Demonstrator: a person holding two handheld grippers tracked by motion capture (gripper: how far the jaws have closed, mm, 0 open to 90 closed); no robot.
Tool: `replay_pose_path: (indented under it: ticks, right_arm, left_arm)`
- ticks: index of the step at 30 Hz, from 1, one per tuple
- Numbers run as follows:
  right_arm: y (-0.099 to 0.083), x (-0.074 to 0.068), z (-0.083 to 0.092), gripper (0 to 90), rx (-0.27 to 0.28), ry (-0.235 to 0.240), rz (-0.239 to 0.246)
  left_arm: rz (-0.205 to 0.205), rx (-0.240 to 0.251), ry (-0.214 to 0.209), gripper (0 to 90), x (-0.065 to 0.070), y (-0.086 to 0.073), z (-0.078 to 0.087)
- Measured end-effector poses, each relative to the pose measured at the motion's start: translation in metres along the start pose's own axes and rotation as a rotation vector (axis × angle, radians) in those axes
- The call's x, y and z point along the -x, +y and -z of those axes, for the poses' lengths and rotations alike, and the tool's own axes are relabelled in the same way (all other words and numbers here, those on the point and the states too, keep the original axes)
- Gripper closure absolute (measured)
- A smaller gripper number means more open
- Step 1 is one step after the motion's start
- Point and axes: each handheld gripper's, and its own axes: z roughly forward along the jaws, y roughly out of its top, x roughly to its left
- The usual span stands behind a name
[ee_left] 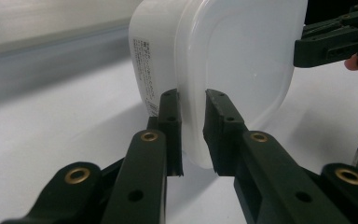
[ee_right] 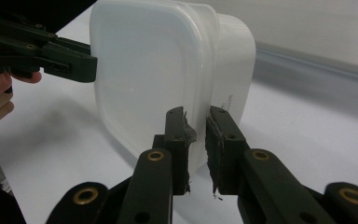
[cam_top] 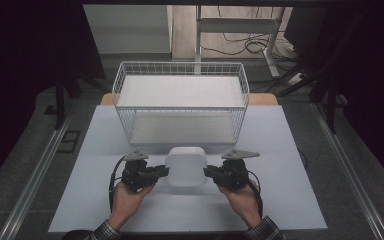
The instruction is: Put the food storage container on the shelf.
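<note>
The white plastic container (cam_top: pixel 185 166) sits on the desk (cam_top: pixel 95 150) between the two grippers, just in front of the wire basket (cam_top: pixel 180 100). In the high view its lidded top faces the camera and its sides are hidden, so the contents cannot be made out. The label on its wall, seen in the left gripper view, is too small to read.

The left gripper (ee_left: pixel 193 135) pinches the lid's rim (ee_left: pixel 191 70) between its jaws, one jaw on the wall side, the other over the lid face. The right gripper (ee_right: pixel 196 140) pinches the opposite rim the same way; a scrap of torn pad sticks out from one of its jaws. Beyond each pair of jaws, the other gripper's tips show at the far edge of the container.

Both hands come in from the near edge of the desk, palms cupping the gripper bodies, with the left hand (cam_top: pixel 125 197) and the right hand (cam_top: pixel 240 197) angled inward toward each other. Checked cuffs are cut off by the bottom edge.
</note>
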Motion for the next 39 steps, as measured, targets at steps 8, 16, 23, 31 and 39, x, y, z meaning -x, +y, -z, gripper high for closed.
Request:
replay_pose_path:
  ticks: [8, 16, 23, 31, 39]
  right_arm:
    - [0.015, -0.001, 0.005, 78.4, 0.036, -0.002, 0.03]
    - [0.038, -0.001, 0.011, 78.2, 0.078, 0.01, 0.035]
    - [0.06, -0.002, 0.018, 78.0, 0.112, 0.015, 0.047]
    - [0.087, -0.001, 0.024, 77.9, 0.142, 0.013, 0.053]
    - [0.119, -0.003, 0.029, 77.5, 0.177, 0.014, 0.072]
  left_arm:
    - [-0.021, 0.038, 0.012, 78.2, 0.003, 0.015, 0.011]
    - [-0.057, 0.09, 0.034, 78.7, 0.008, 0.04, 0.028]
    - [-0.087, 0.121, 0.045, 78.9, 0.01, 0.064, 0.042]
    - [-0.102, 0.147, 0.051, 78.9, 0.009, 0.09, 0.052]
    - [-0.134, 0.178, 0.086, 79.0, 0.011, 0.119, 0.068]
